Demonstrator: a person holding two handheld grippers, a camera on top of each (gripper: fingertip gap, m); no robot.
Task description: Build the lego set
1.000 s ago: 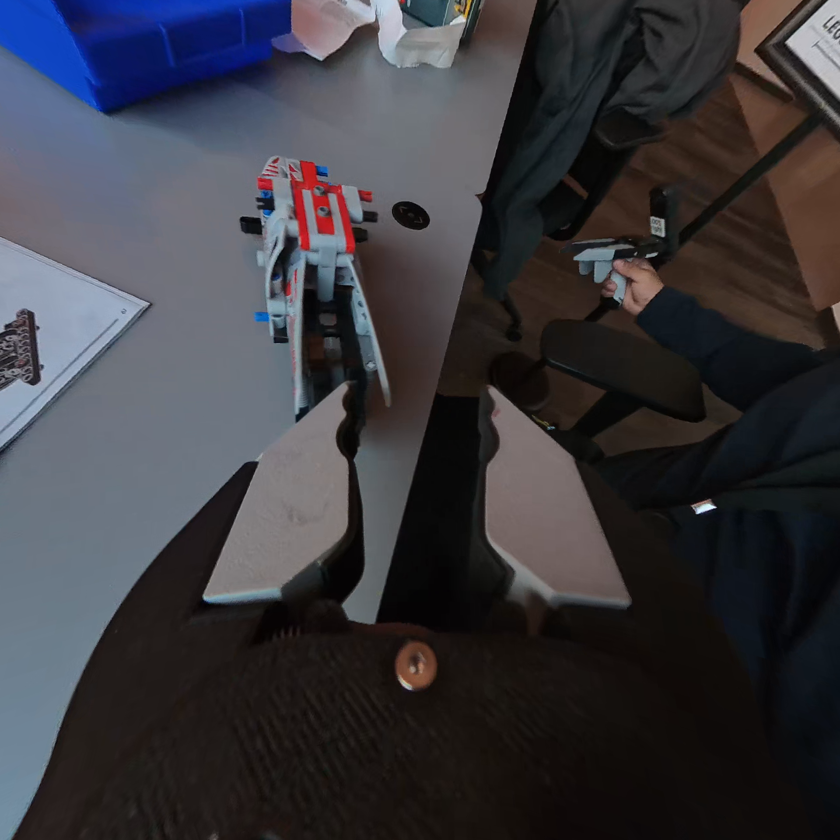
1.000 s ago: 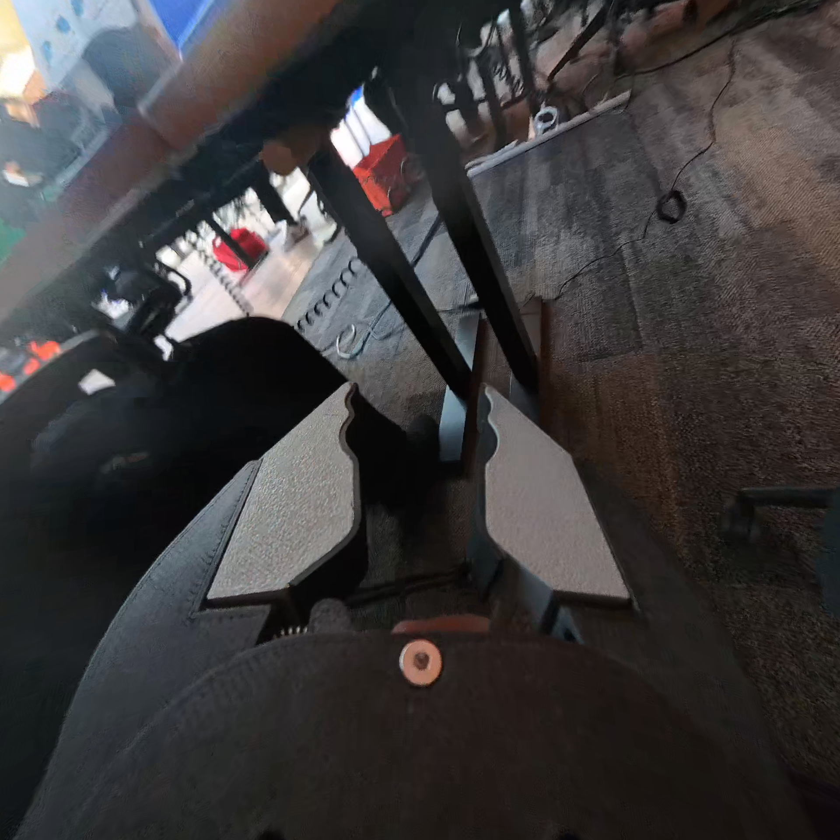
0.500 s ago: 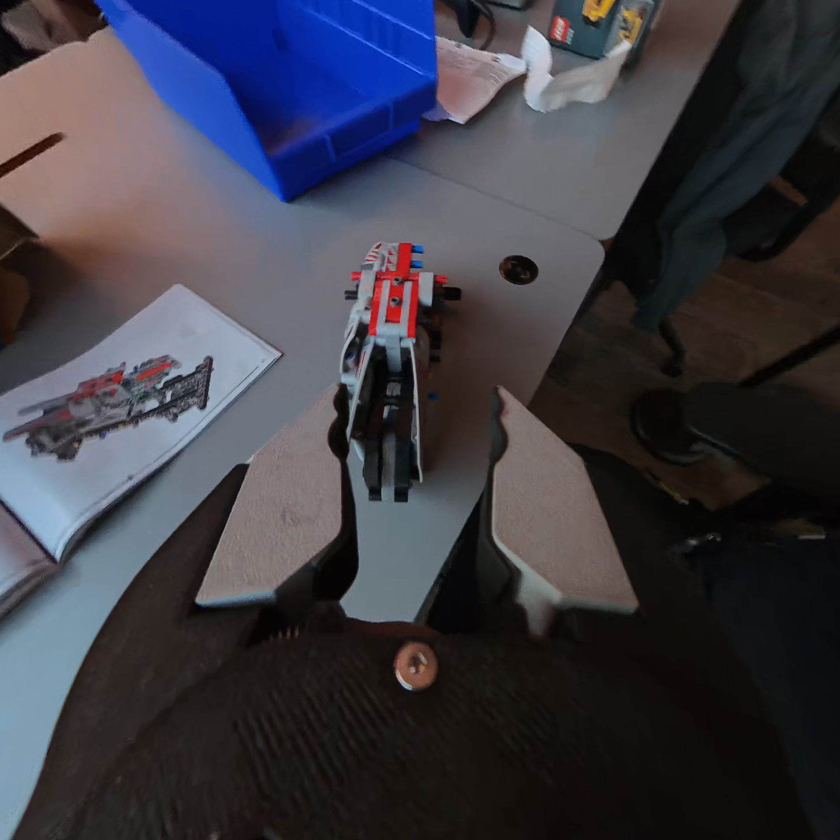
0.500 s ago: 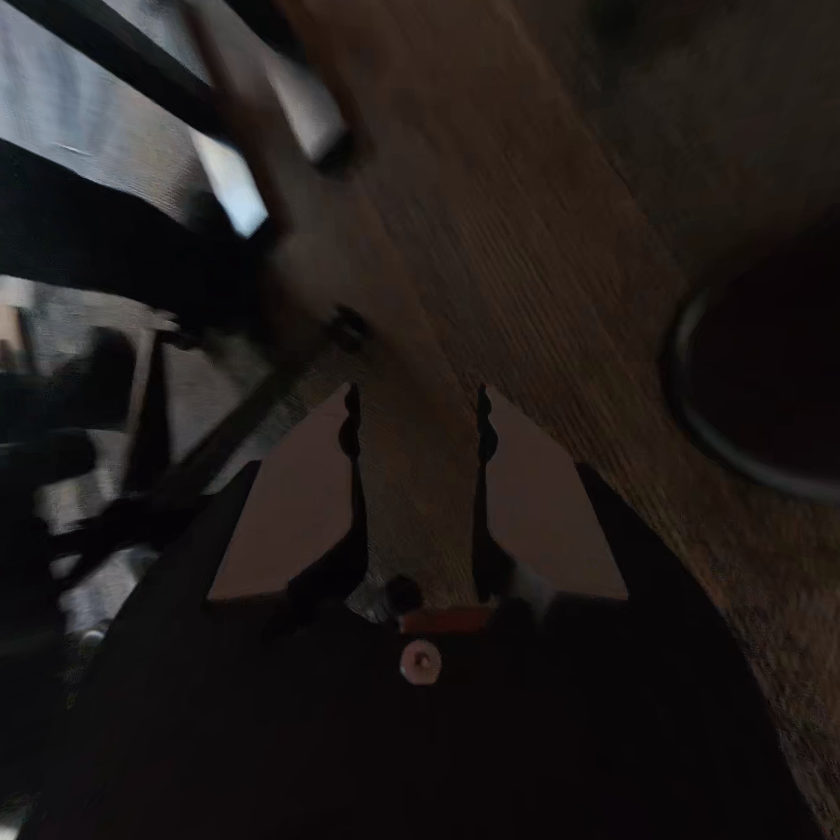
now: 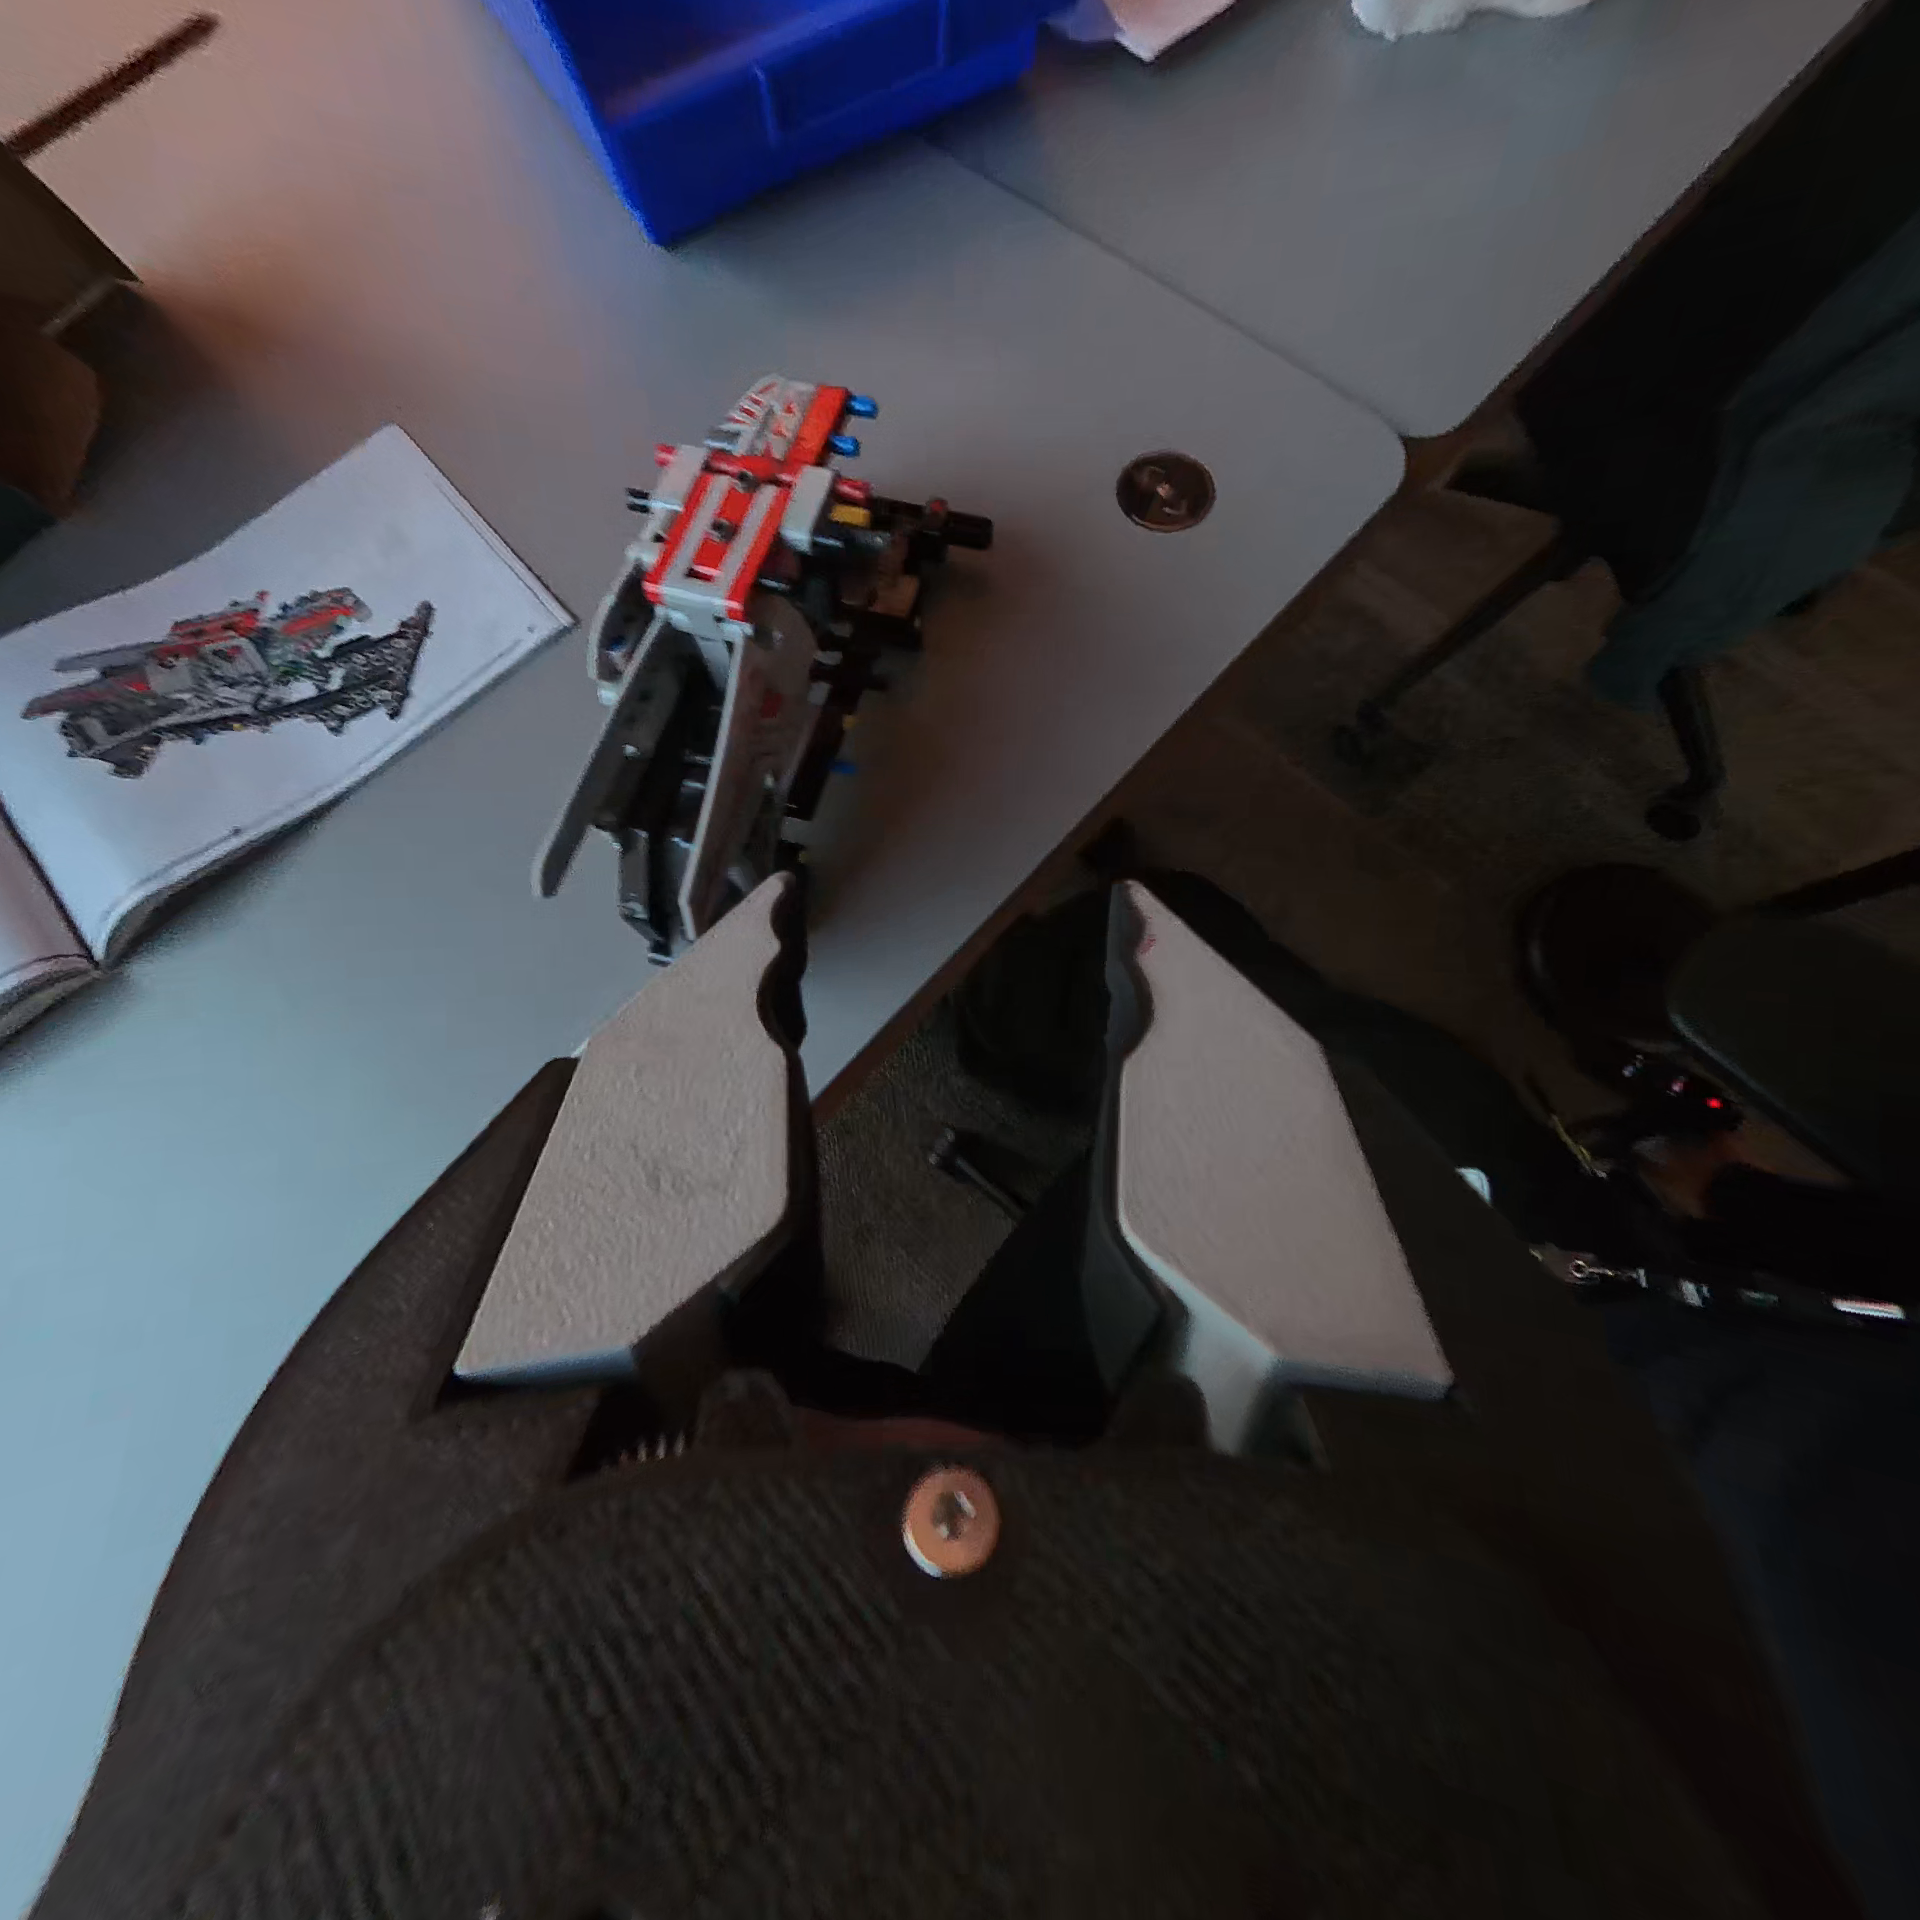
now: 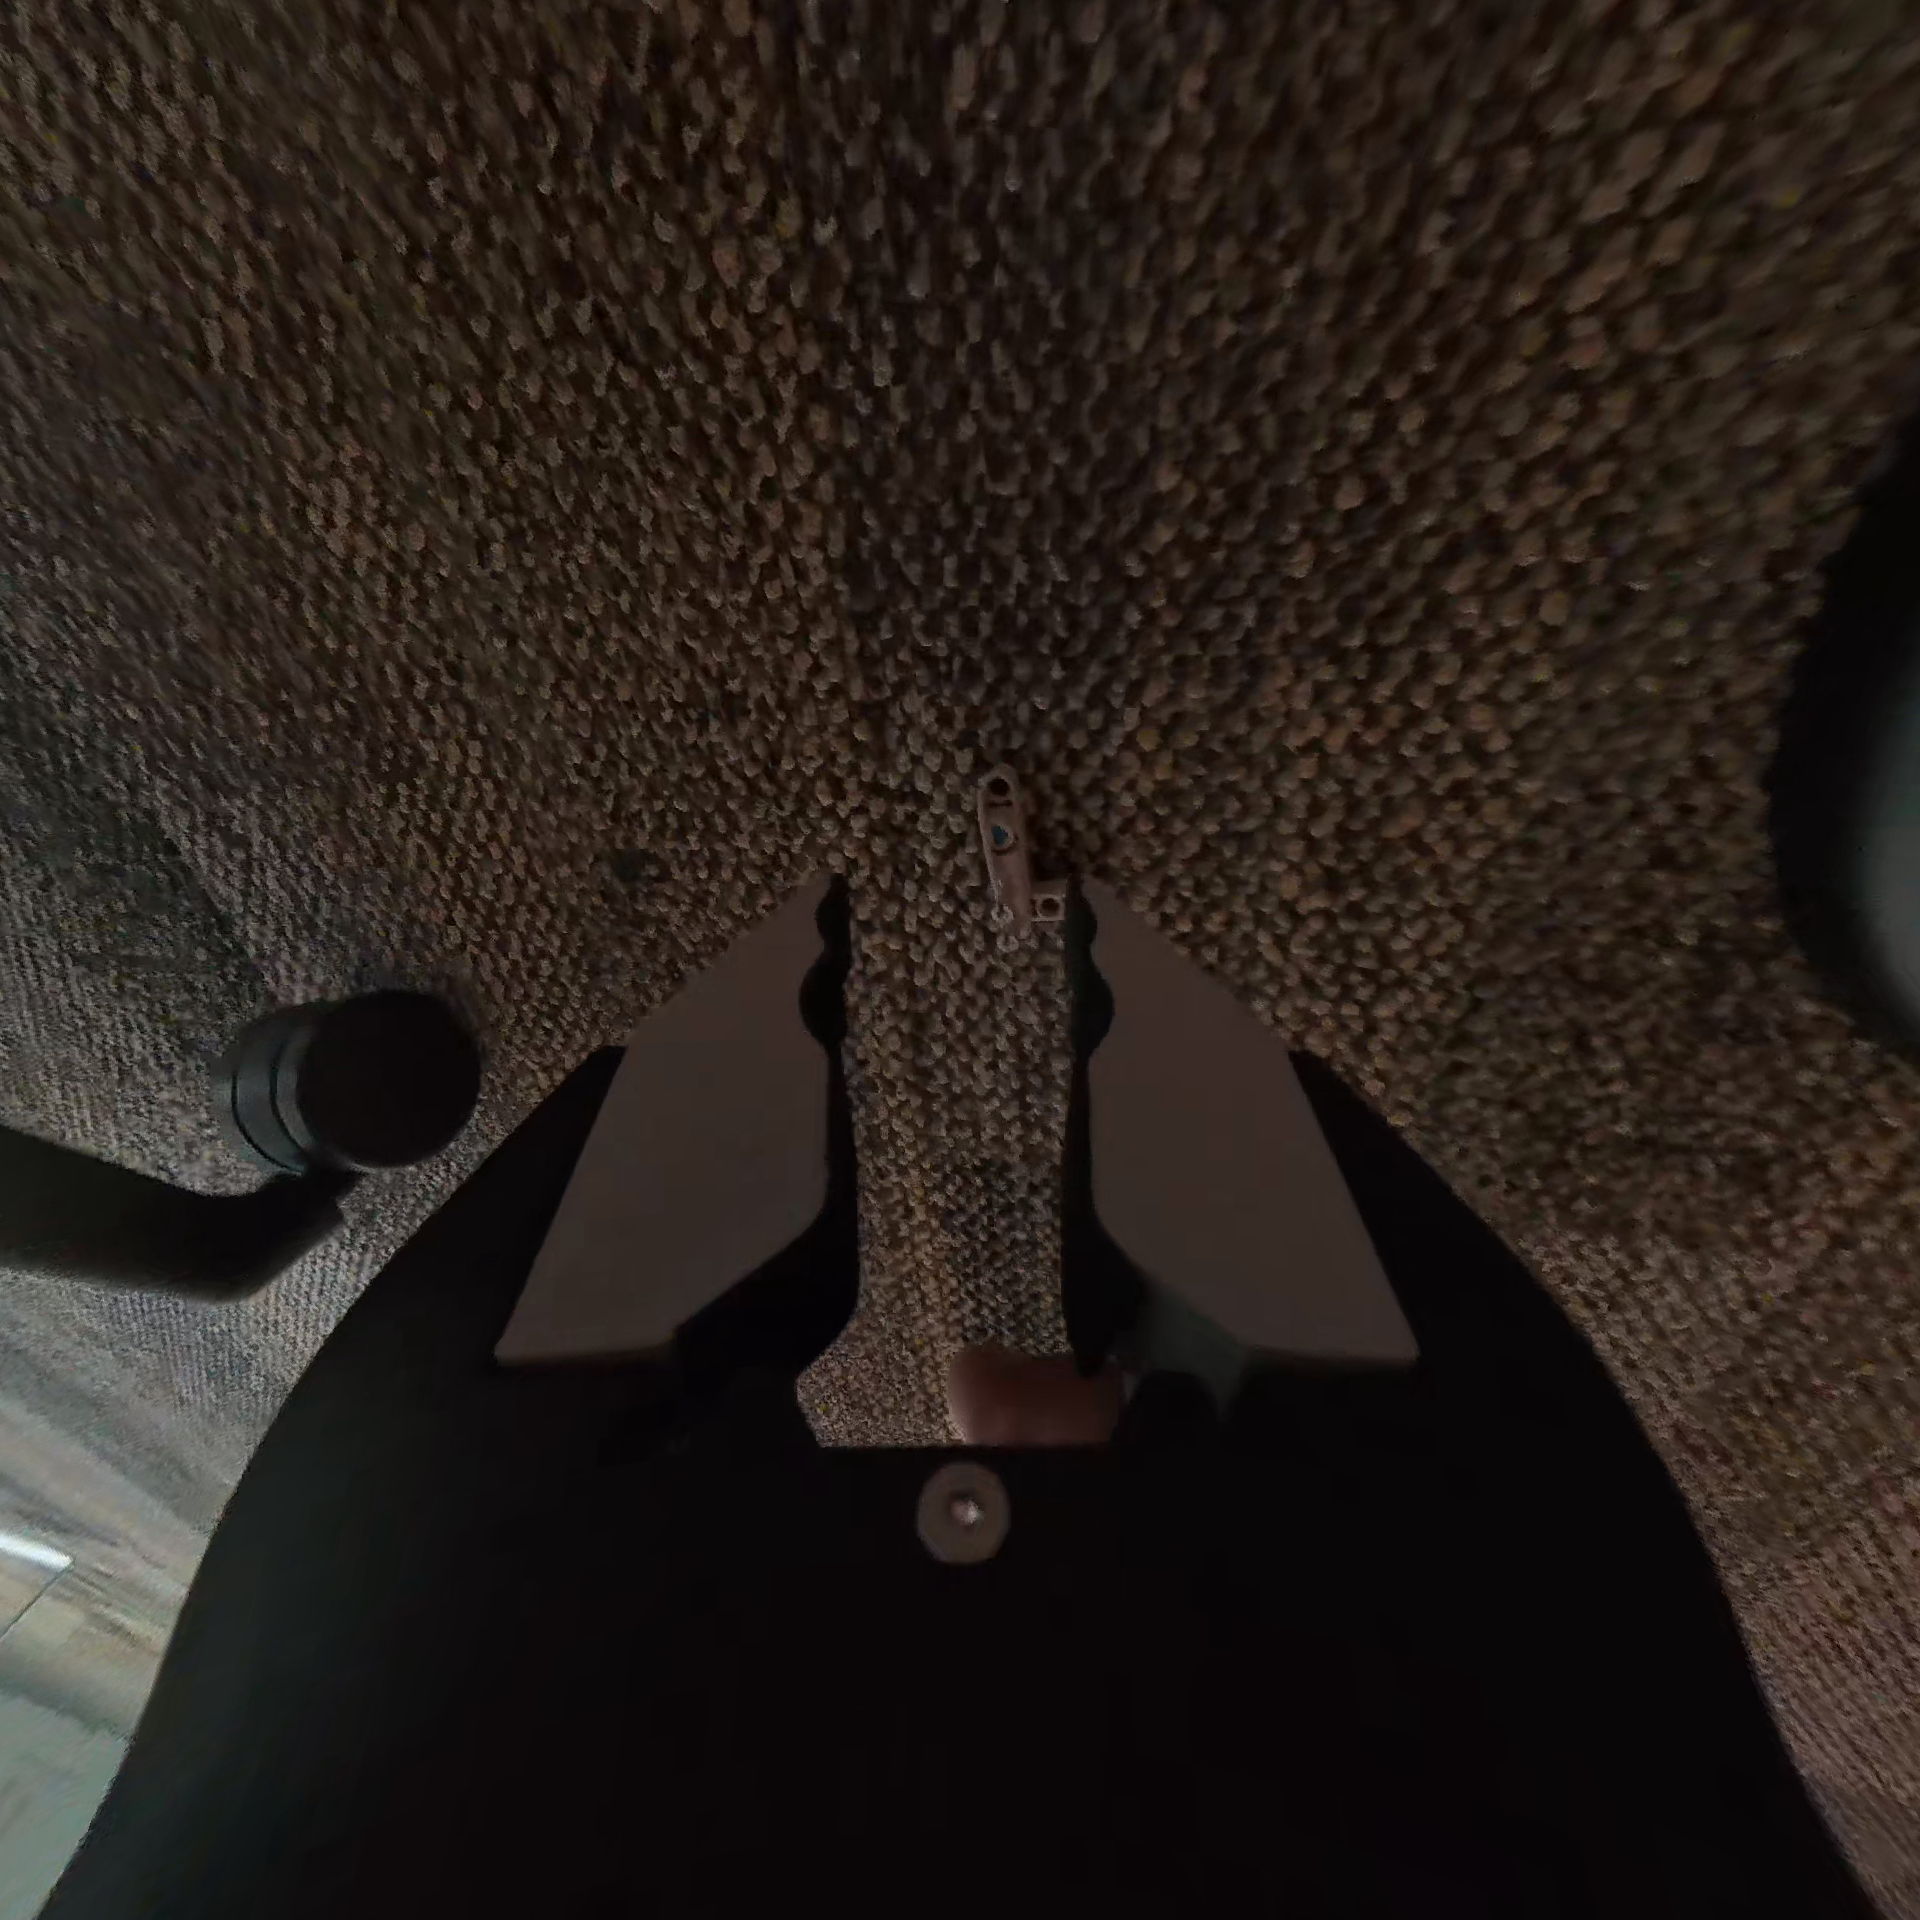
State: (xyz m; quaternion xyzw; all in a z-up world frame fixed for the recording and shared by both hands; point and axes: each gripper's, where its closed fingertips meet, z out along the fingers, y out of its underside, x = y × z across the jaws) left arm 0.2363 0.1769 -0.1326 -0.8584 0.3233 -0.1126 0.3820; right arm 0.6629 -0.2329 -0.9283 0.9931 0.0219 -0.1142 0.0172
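Observation:
A red, grey and black lego model (image 5: 727, 644) lies on the grey table (image 5: 312, 1091) near its right edge. My left gripper (image 5: 951, 904) is open and empty, hovering over the table edge just in front of the model. My right gripper (image 6: 956, 904) is open and points straight down at the brown carpet (image 6: 935, 416). A small grey lego piece (image 6: 1013, 847) lies on the carpet just beyond the right gripper's right fingertip (image 6: 1091, 914), untouched.
An open instruction booklet (image 5: 239, 665) lies left of the model. A blue bin (image 5: 769, 94) stands at the back. A chair caster (image 6: 343, 1081) and its leg sit on the carpet left of the right gripper. A chair base (image 5: 1683, 790) stands beside the table.
The right gripper swung from under the table down close to the carpet, over the small grey piece. The left gripper shifted right, so the model now sits left of its jaws.

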